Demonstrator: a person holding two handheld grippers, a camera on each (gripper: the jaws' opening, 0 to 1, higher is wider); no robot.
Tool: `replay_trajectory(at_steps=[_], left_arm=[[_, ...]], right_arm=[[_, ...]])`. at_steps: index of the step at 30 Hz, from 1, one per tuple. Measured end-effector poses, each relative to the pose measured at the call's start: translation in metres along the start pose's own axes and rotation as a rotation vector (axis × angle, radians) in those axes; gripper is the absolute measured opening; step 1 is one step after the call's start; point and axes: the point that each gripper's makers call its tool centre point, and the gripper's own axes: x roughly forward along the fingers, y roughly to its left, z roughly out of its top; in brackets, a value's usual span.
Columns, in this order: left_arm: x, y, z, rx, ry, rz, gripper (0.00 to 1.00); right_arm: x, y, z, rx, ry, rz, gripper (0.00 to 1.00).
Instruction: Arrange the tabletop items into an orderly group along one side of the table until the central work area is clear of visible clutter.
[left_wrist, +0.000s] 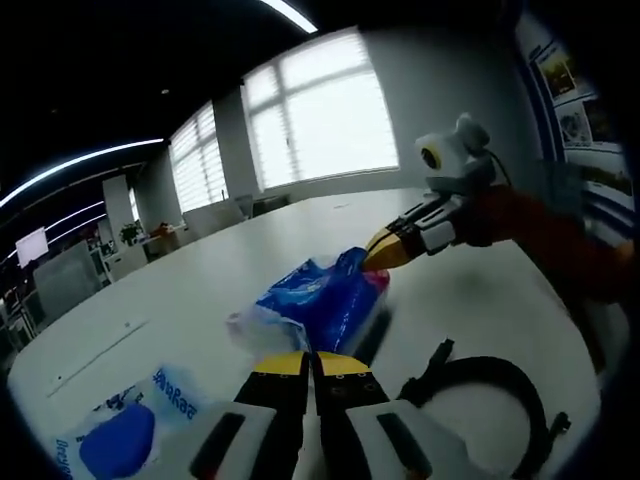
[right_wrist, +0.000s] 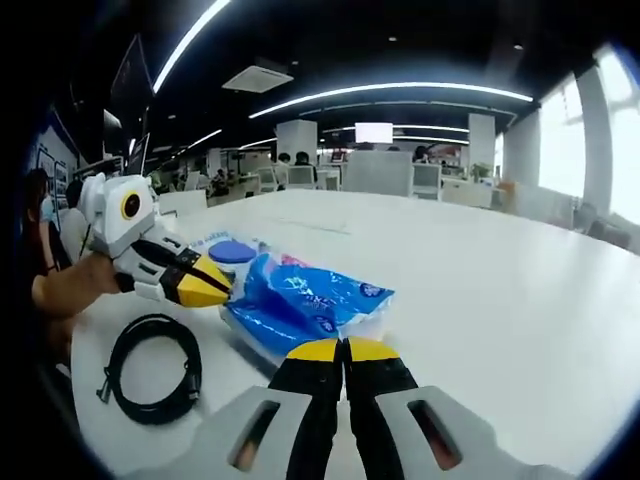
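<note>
A smooth white table (right_wrist: 520, 300) in a bright office held a crinkly blue plastic pack (left_wrist: 320, 300), a coiled black cable (right_wrist: 150, 370) beside it; both the left gripper (left_wrist: 312, 365) and right gripper (right_wrist: 345, 350) had jaws pressed together, empty

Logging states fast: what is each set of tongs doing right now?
Left tongs: shut, holding nothing, just short of the blue packet.
Right tongs: shut, holding nothing, at the same packet.

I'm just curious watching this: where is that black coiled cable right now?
The black cable lies coiled on the white table, low on the left of the right gripper view, beside the blue packet and just under the left gripper.
</note>
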Motion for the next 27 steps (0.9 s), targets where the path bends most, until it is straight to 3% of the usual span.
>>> replay_trajectory(at_steps=[10, 21, 27], left_arm=[[0.000, -0.001, -0.011, -0.021, 0.014, 0.006, 0.01], [-0.010, 0.000, -0.014, -0.034, 0.009, 0.018, 0.10], [-0.020, 0.008, -0.019, -0.021, 0.019, 0.025, 0.12]], right_arm=[[0.001, 0.003, -0.003, 0.027, -0.007, 0.013, 0.00], [-0.005, 0.003, -0.005, 0.040, 0.001, 0.007, 0.03], [-0.015, 0.004, 0.006, 0.025, -0.017, -0.013, 0.04]])
